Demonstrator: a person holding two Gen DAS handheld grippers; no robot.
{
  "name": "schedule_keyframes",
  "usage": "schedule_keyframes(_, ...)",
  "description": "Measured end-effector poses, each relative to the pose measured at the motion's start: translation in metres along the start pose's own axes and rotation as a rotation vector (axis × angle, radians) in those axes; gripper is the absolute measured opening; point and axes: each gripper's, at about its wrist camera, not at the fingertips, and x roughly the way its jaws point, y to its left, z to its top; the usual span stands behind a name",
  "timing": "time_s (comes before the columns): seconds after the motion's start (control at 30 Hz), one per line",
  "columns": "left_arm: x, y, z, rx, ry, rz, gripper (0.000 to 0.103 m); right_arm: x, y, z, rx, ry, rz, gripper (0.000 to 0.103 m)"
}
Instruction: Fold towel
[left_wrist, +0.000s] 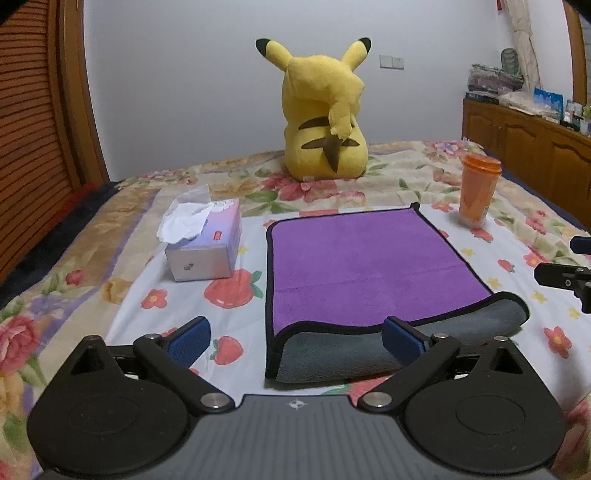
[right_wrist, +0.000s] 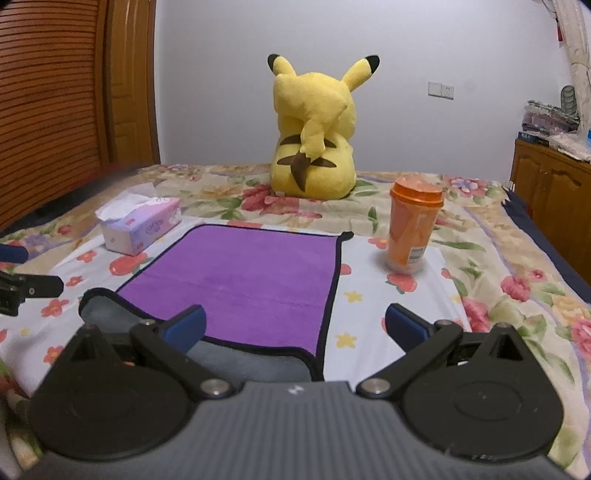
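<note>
A purple towel (left_wrist: 365, 262) with black edging and a grey underside lies flat on the flowered bedspread; it also shows in the right wrist view (right_wrist: 243, 280). Its near edge is rolled back, showing the grey side (left_wrist: 332, 360). My left gripper (left_wrist: 295, 339) is open and empty, its jaws standing either side of the towel's near left corner. My right gripper (right_wrist: 295, 326) is open and empty over the towel's near right corner. Each gripper's tip shows at the edge of the other's view.
A tissue box (left_wrist: 205, 240) stands left of the towel, an orange lidded cup (left_wrist: 478, 192) to its right. A yellow plush toy (left_wrist: 323, 114) sits behind. Wooden wardrobe at left, wooden cabinet (left_wrist: 524, 136) at right.
</note>
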Motion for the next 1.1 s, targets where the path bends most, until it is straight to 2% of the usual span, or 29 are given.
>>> schedule_keyframes(0.37,0.039,0.021,0.002,-0.037,0.065,-0.020,0.093,0.028,-0.004,-0.001,0.007,0.092,0.048,0.103)
schedule_keyframes(0.7,0.068,0.031,-0.001,-0.056,0.133,-0.061,0.076,0.054,-0.008,-0.009,0.012,0.208,0.090,0.102)
schedule_keyframes(0.83,0.078,0.032,-0.004,-0.060,0.172,-0.084,0.066,0.060,-0.011,-0.013,0.031,0.255,0.112,0.090)
schedule_keyframes(0.93,0.083,0.031,-0.007,-0.054,0.201,-0.103,0.059,0.063,-0.013,-0.016,0.039,0.278,0.122,0.090)
schedule_keyframes(1.1,0.086,0.026,-0.010,-0.035,0.233,-0.116,0.055,0.066,-0.014,-0.016,0.053,0.302,0.150,0.086)
